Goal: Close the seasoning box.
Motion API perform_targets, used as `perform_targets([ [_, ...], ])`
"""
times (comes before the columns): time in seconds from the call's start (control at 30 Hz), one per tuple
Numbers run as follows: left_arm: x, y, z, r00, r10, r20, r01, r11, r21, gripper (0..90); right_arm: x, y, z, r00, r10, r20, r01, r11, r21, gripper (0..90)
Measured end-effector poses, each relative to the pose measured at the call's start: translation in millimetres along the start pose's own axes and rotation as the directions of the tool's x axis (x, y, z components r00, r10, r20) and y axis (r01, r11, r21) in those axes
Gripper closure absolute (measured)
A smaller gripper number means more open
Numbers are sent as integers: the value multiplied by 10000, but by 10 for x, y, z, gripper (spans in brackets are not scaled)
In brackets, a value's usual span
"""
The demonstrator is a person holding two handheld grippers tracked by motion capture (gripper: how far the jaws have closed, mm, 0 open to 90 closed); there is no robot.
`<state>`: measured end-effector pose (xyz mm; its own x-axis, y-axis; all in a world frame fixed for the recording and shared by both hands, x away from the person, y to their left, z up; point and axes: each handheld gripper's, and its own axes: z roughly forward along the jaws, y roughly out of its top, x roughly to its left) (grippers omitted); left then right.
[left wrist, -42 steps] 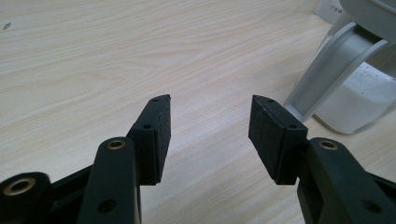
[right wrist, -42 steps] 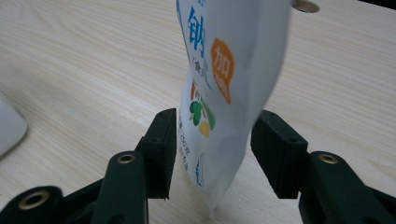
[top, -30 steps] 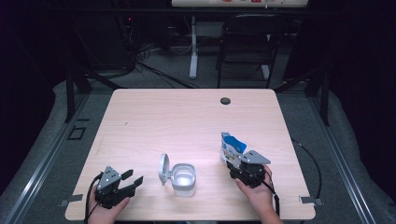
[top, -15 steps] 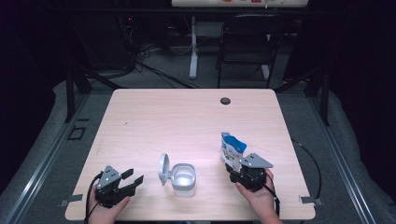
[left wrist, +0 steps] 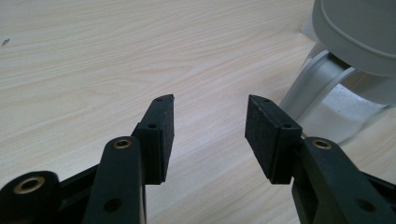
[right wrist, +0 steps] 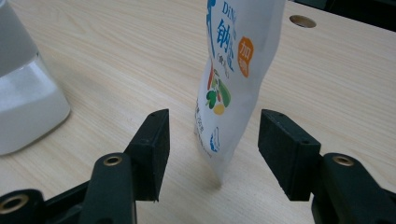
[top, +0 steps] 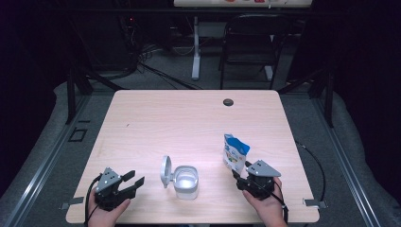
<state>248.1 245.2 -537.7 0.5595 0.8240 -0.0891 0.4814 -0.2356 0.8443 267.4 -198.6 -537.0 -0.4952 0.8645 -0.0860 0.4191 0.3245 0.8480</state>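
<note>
**K:** Wooden table [top: 189, 118], light grain, dark room behind with a chair [top: 250, 42] and cables on the floor at the far side. One grommet hole [top: 228, 102] near the far edge.

**M:** Where's the pouch relative to the jaws?

**K:** Pouch [top: 234, 152] stands upright on the near right part of the table. Right gripper [top: 243, 171] sits just near of it, jaws pointing at it. In the right gripper view the pouch [right wrist: 233, 79] has its lower edge in line with the gap, slightly beyond the pads [right wrist: 154, 149]. Clear space on both sides, no contact. Jaws spread wide, gripping nothing.

**M:** Left side?

**K:** Left gripper [top: 132, 182] is at the near left, resting low by the table edge. Jaws have just been closing a bit, but there is still a wide gap with bare wood between the pads [left wrist: 161, 135]. Nothing held. Container [top: 185, 180] is to its right, well apart in the high view; in the left gripper view the lid [left wrist: 359, 32] and hinge show at the right, beyond the right pad.

**M:** Counts?

**K:** One pouch, white and blue with printed text. One clear container, lid flipped up on its left side. Two grippers, one hand on each. Container sits between the two grippers, near the near edge.
</note>
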Motion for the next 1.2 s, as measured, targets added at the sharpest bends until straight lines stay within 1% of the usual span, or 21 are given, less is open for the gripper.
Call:
perform_targets([
  [0.03,-5,5,1,10000,1,30,-1,10000,-28,537,-6,-4,-24,9999,-96,63,96,10000,-6,439],
  [0.13,-35,29,2,9999,105,92,-104,9999,-54,547,-13,-11,-77,9999,-77,88,78,9999,-64,438],
  [0.17,-44,42,-7,9998,163,113,-163,9999,18,549,-15,-13,-90,9999,-76,96,76,9999,-73,437],
  [0.23,-63,61,-13,9997,171,149,-169,9998,-108,549,-14,-22,-100,9999,-28,125,30,9998,-180,437],
  [0.27,-73,69,-14,9997,161,172,-158,9997,-182,549,-18,-25,-110,9999,-51,143,52,9999,-93,436],
  [0.3,-76,76,-18,9996,224,164,-221,9996,-169,549,-18,-31,-113,9999,-37,140,39,9999,-120,435],
  [0.33,-86,82,-18,9996,204,192,-199,9995,-262,549,-20,-35,-115,9999,-55,137,56,9999,-114,434],
  [0.37,-93,90,-25,9997,196,177,-192,9996,-199,549,-16,-44,-110,9999,-36,153,39,9998,-186,433],
  [0.43,-96,99,-28,9995,248,203,-244,9995,-223,548,-11,-52,-119,9998,-79,192,81,9999,-108,433],
  [0.47,-99,103,-29,9996,226,189,-221,9994,-257,548,-2,-58,-111,9998,-6,199,10,9998,-178,432],
  [0.57,-100,124,-42,9997,186,186,-181,9994,-278,548,-2,-61,-114,9998,-42,217,46,9998,-168,431],
  [0.63,-108,134,-35,9997,134,216,-125,9991,-413,548,-6,-65,-111,9996,-70,262,76,9997,-236,429],
  [0.7,-114,154,-38,9995,192,232,-184,9992,-345,549,-17,-73,-111,9996,-18,267,24,9998,-204,427],
  [0.83,-143,192,-36,9994,277,222,-268,9989,-392,554,-46,-107,-100,9996,20,285,-13,9997,-250,425],
  [0.9,-163,201,-38,9993,269,251,-257,9986,-458,561,-60,-115,-99,9996,30,286,-21,9995,-306,425],
  [0.93,-170,207,-43,9991,344,254,-333,9985,-426,562,-65,-116,-98,9996,59,283,-49,9994,-350,425],
  [0.97,-181,212,-49,9990,352,261,-341,9987,-383,562,-74,-117,-102,9996,62,292,-52,9994,-339,425],
  [1.0,-188,215,-50,9989,347,318,-333,9984,-448,564,-80,-114,-105,9996,76,284,-67,9995,-307,425],
  [1.13,-211,245,-49,9984,431,374,-412,9979,-506,583,-75,-111,-114,9995,63,294,-53,9994,-346,424],
  [1.2,-222,264,-47,9983,376,434,-354,9980,-519,606,-65,-112,-119,9996,73,284,-60,9990,-439,420],
])
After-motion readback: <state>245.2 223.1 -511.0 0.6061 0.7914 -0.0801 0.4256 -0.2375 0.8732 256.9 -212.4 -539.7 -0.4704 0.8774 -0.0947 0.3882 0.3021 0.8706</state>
